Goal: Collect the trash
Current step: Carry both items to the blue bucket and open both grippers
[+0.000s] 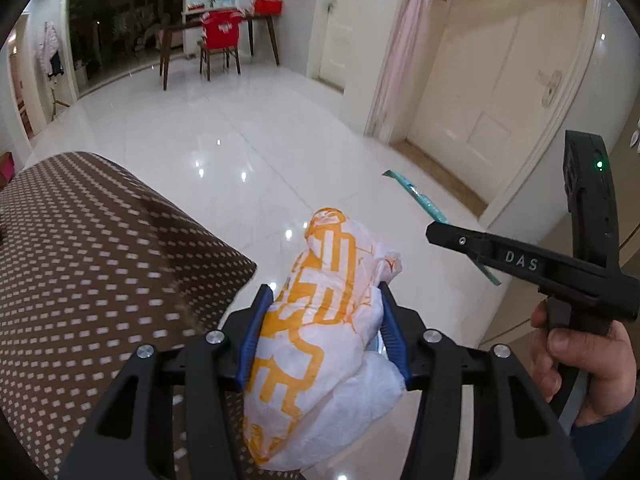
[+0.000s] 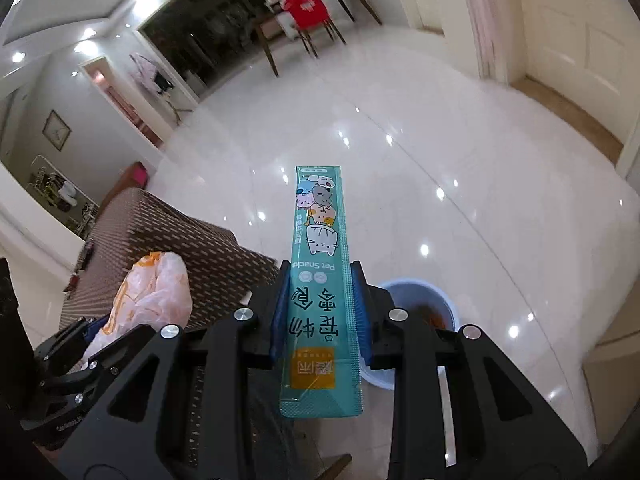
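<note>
My left gripper (image 1: pixel 322 300) is shut on a crumpled white and orange plastic bag (image 1: pixel 316 340), held in the air beside the brown dotted seat (image 1: pixel 92 264). My right gripper (image 2: pixel 320 276) is shut on a long teal pet snack packet (image 2: pixel 318 280), which sticks out forward past the blue pads. The packet (image 1: pixel 416 196) and the right gripper's black body (image 1: pixel 532 268) also show in the left wrist view, at the right. The bag (image 2: pixel 152 292) shows at the left of the right wrist view. A light blue bin (image 2: pixel 416 320) with orange trash inside stands on the floor below the right gripper.
Glossy white tile floor (image 1: pixel 224 152) stretches ahead. A dark wooden table (image 1: pixel 224 28) and a chair with a red cover (image 1: pixel 220 40) stand far back. A cream door (image 1: pixel 480 80) is at the right. The brown dotted seat (image 2: pixel 168 236) is close at the left.
</note>
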{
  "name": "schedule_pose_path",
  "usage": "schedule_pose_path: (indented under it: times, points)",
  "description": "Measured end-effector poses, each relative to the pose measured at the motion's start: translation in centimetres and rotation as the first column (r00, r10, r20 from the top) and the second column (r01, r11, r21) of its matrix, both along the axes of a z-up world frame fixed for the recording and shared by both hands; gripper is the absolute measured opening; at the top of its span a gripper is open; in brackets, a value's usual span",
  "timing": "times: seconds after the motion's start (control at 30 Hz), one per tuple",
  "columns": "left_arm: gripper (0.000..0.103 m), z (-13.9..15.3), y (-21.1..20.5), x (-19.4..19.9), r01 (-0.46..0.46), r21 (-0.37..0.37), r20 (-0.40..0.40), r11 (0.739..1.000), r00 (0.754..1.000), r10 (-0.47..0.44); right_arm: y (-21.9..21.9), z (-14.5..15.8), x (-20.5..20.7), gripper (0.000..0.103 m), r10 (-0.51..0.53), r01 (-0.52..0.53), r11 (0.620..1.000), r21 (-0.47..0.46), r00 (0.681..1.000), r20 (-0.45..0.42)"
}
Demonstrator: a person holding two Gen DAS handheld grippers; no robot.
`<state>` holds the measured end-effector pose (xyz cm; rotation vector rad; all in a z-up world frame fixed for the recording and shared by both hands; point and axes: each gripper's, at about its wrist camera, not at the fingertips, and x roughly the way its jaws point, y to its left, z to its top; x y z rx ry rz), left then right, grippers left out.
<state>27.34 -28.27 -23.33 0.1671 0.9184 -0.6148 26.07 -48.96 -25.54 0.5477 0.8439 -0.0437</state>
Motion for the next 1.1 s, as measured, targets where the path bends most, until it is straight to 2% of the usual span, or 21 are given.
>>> schedule_pose_path:
  times: [0.3, 0.37, 0.4, 0.43, 0.47, 0.5, 0.57, 0.63, 0.8, 1.1]
  points:
    - [0.052, -4.4, -4.6, 3.1, 0.024, 0.116, -0.102, 0.993, 0.995, -0.012, -2.2, -5.1, 1.7, 0.028, -0.025, 0.032, 0.996, 0.080, 0.996, -0.087]
    - [0.055, -4.9, -5.5, 3.9, 0.028, 0.131, -0.113, 0.991, 0.994, -0.013, -2.8, -6.1, 1.9, 0.029, -0.026, 0.036, 0.994, 0.099, 0.995, -0.100]
    - [0.062, -5.4, -6.1, 4.4, 0.036, 0.145, -0.124, 0.989, 0.992, -0.018, -3.1, -6.7, 2.0, 0.030, -0.026, 0.038, 0.993, 0.112, 0.994, -0.108]
    - [0.067, -5.8, -6.4, 4.6, 0.046, 0.155, -0.136, 0.987, 0.990, -0.025, -3.6, -7.3, 2.0, 0.048, -0.025, 0.040, 0.991, 0.126, 0.993, -0.119]
    - [0.077, -6.1, -6.7, 5.1, 0.048, 0.171, -0.143, 0.984, 0.989, -0.024, -3.6, -7.6, 2.5, 0.075, -0.029, 0.047, 0.990, 0.136, 0.991, -0.130]
    - [0.084, -6.3, -6.9, 5.3, 0.038, 0.189, -0.137, 0.981, 0.990, -0.012, -3.9, -8.1, 2.5, 0.081, -0.041, 0.060, 0.988, 0.140, 0.990, -0.138]
    - [0.090, -6.6, -6.8, 5.3, 0.014, 0.208, -0.129, 0.978, 0.992, 0.013, -4.4, -8.8, 2.3, 0.084, -0.052, 0.073, 0.987, 0.142, 0.988, -0.145]
    - [0.090, -6.5, -6.5, 5.4, -0.001, 0.194, -0.136, 0.981, 0.990, 0.028, -4.3, -9.2, 2.0, 0.092, -0.060, 0.083, 0.987, 0.137, 0.985, -0.160]
    - [0.090, -5.5, -6.2, 5.2, -0.017, 0.195, -0.105, 0.981, 0.994, 0.038, -5.0, -9.3, 1.2, 0.097, -0.095, 0.115, 0.987, 0.109, 0.980, -0.174]
    - [0.090, -1.7, -5.2, 2.8, 0.008, 0.139, -0.042, 0.990, 0.999, -0.003, -4.6, -5.3, -0.4, 0.097, -0.136, 0.143, 0.989, 0.045, 0.982, -0.132]
